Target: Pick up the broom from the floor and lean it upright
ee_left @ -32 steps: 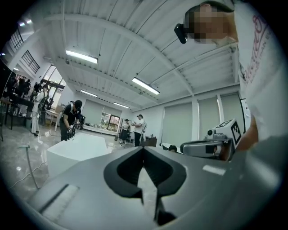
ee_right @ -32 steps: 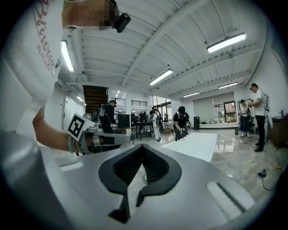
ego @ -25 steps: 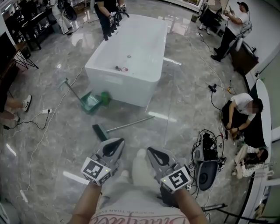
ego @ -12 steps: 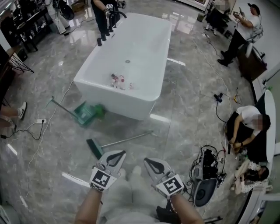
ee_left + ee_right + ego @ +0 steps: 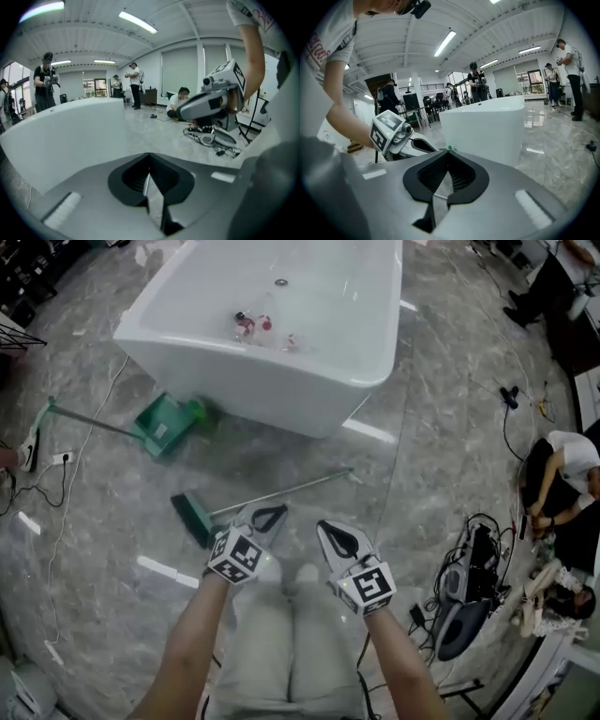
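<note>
Both grippers dropped toward the floor (image 5: 441, 427). Left gripper (image 5: 270, 515) and right gripper (image 5: 330, 529) are pressed together, empty. Broom (image 5: 194, 519) lies flat, near side of bathtub (image 5: 281, 390), left gripper possibly just over its handle. Pickup and leaning not started.

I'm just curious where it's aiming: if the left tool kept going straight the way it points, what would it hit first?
Probably the broom handle, lying just ahead of the left tool. Depth is hard to judge; if it cleared the handle, the white bathtub would come next.
</note>
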Motion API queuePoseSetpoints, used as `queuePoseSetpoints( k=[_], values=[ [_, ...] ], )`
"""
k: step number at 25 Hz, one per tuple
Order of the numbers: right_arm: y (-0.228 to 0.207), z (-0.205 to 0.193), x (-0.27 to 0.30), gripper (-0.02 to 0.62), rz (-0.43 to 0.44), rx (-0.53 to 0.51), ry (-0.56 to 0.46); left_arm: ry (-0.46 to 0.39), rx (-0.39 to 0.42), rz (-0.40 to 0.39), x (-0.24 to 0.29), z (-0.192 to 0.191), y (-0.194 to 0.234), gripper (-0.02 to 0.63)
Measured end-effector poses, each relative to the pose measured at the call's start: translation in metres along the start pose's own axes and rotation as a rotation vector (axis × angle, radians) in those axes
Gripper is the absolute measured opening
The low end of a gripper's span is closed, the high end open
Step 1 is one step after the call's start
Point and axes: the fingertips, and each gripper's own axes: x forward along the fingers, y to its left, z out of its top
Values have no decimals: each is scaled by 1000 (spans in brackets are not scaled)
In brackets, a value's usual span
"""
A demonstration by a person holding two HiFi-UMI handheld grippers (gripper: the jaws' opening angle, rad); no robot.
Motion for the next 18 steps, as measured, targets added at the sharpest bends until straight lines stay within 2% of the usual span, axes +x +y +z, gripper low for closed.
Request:
queuePoseSetpoints(
  k=[3, 7, 8, 9, 12, 15, 18],
  values=[
    [-23, -55, 40, 2, 28, -45, 24, 90, 34, -43, 57, -73, 9, 0],
    [-60, -129, 86, 2, 63, -46, 59, 184, 58, -114, 123, -155, 11, 0],
    [-69, -147, 97, 2, 65, -47, 77, 205, 60, -131, 138, -172, 11, 17],
    [-78, -164, 107, 2, 66, -48, 96, 227, 60, -146, 152, -189, 10, 81],
    [-100, -208, 136, 2, 80, -49, 144, 302, 78, -175, 194, -240, 10, 140],
    [-116, -241, 163, 2, 113, -57, 182, 387, 186, -200, 230, -282, 11, 140],
    [-122, -262, 176, 2, 164, -85, 227, 465, 298, -259, 256, -313, 4, 127]
  ],
)
